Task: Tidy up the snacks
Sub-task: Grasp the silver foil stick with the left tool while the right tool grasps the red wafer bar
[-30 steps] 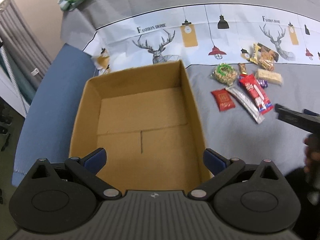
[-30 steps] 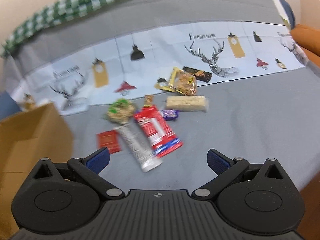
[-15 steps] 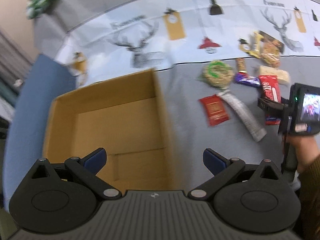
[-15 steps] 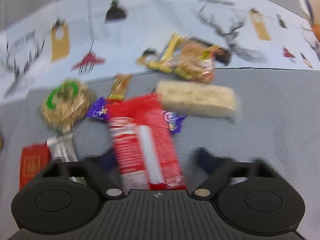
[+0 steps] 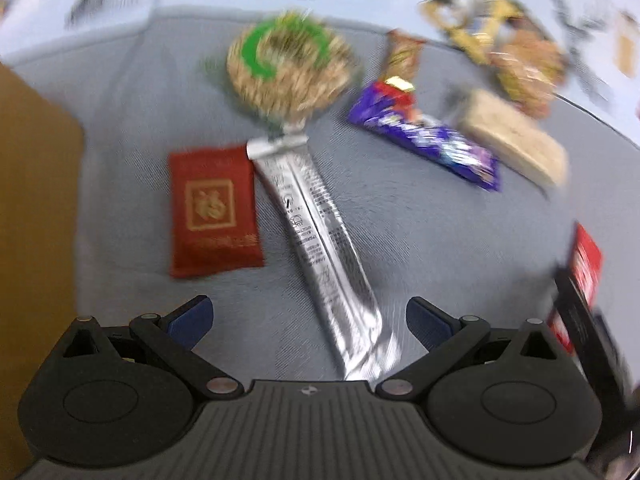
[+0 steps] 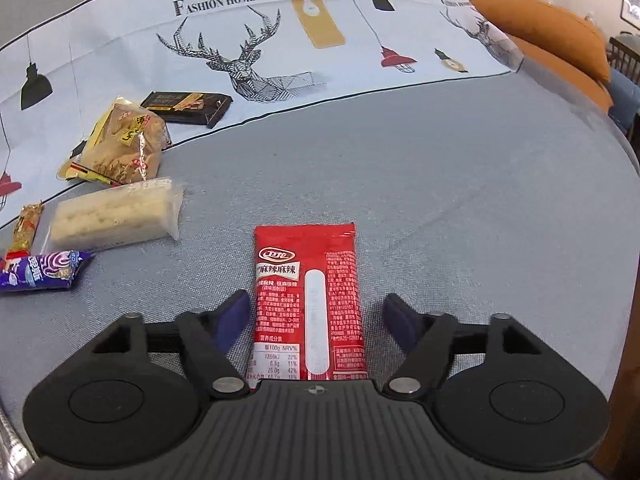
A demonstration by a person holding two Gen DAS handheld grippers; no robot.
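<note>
The left gripper (image 5: 308,316) points down at the grey bedspread (image 5: 420,240) with its jaws set wide and nothing between the pads; the lower end of a long silver stick pack (image 5: 316,248) lies on the fabric in the gap, clear of both fingers. A small dark-red sachet (image 5: 214,210) lies just beside the silver pack on its left, and a round cereal cake with a green ring (image 5: 290,66) lies at the silver pack's upper end. A purple wrapped bar (image 5: 424,138) and a pale rice-cake bar (image 5: 514,142) lie further right, near each other. The brown wall of a cardboard box (image 5: 36,220) fills the left edge of this view, which is motion-blurred. The right gripper (image 6: 316,316) is angled down over the same bedspread, and its jaws are opening. A red snack packet (image 6: 308,296) lies flat between its fingers; a gap shows on the right side, while contact with the left pad cannot be told. In the right wrist view, the rice-cake bar, a clear bag of brown pastry (image 6: 124,146) and a dark chocolate bar (image 6: 186,108) lie to the left, well apart from the red packet. An orange cushion (image 6: 544,30) sits at the upper right.
</note>
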